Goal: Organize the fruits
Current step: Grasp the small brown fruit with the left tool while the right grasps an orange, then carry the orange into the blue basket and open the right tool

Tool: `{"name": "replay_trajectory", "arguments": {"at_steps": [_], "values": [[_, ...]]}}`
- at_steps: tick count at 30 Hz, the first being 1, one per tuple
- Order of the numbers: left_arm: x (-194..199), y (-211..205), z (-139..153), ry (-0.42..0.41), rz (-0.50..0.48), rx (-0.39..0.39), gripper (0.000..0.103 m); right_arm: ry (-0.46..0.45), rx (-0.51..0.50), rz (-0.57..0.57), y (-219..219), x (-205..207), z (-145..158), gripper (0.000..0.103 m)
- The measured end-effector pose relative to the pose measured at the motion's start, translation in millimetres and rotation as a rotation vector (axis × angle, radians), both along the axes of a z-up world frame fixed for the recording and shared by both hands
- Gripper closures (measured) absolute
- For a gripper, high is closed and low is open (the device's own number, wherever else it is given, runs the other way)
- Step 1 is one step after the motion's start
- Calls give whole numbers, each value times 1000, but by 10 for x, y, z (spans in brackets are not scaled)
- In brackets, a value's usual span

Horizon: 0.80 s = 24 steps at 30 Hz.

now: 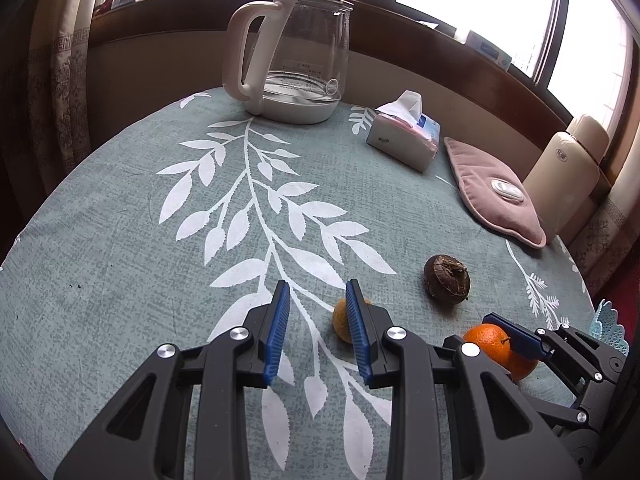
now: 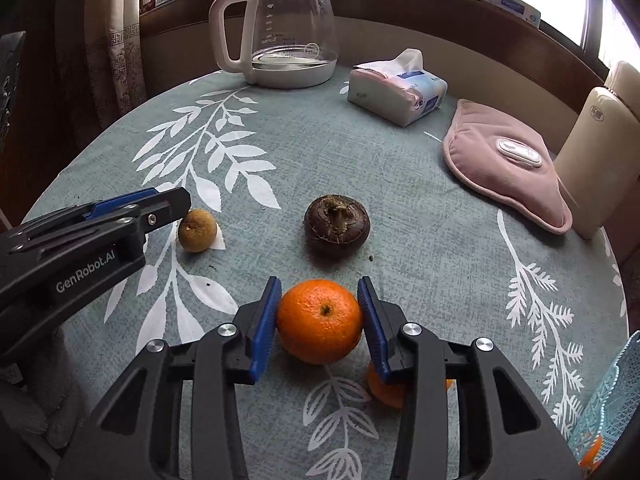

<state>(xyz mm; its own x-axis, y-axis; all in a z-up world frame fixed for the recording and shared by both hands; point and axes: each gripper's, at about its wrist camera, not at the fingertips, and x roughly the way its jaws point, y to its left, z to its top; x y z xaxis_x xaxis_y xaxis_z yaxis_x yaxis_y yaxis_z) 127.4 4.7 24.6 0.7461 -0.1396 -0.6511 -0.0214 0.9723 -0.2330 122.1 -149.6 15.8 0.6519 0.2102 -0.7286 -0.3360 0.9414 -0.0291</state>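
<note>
The right gripper has its fingers clamped on a mandarin, while the left gripper has its fingers together and empty beside a small yellowish fruit.

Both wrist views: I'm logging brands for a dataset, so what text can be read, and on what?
"GenRobot.AI": white lettering on the left tool.
Kettle: scale marks and a printed label, too small to read.
Tissue pack: blue print, blurred.
Cream flask: small logo, unreadable.
Boxes on the windowsill: print too blurred.
</note>
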Motion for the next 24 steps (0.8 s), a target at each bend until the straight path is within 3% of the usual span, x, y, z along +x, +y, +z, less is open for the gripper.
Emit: {"name": "replay_trajectory", "arguments": {"at_steps": [10,24], "values": [[-42,-55,47,-21,-28,-11,74,-30,109,-94,-293,-198,259,62],[-85,-167,90,-36,-100,-27,74,-76,220,-325,-1111,-448,536,62]]}}
